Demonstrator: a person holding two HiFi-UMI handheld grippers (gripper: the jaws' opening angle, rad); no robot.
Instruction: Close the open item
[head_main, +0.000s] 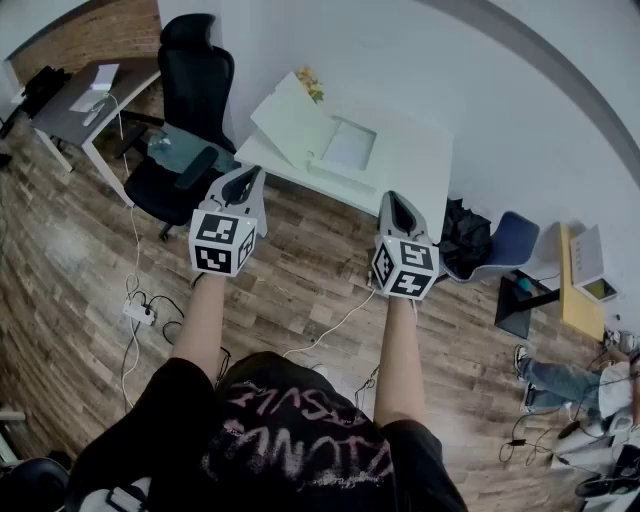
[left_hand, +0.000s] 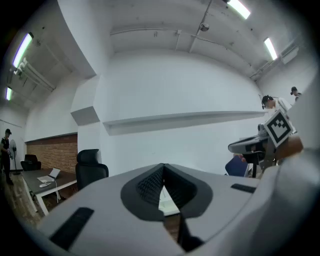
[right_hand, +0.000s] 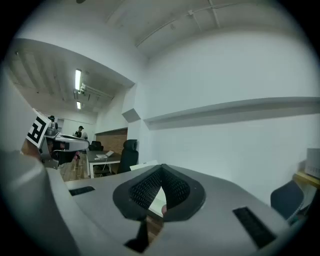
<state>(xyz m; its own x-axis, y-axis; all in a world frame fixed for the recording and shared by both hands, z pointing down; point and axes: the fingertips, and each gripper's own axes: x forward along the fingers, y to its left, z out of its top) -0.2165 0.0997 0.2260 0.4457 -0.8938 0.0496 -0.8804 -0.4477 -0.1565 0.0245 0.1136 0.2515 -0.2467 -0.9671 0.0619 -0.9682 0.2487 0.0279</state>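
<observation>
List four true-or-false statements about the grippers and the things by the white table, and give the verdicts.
1. The left gripper has its jaws shut with nothing between them. True.
2. The right gripper grips the lid of the flat white box. False: it is shut on nothing, short of the box.
3. The box's lid is raised above the white table. True.
4. The black office chair stands at the table's right end. False: in the head view it is at the left end.
</observation>
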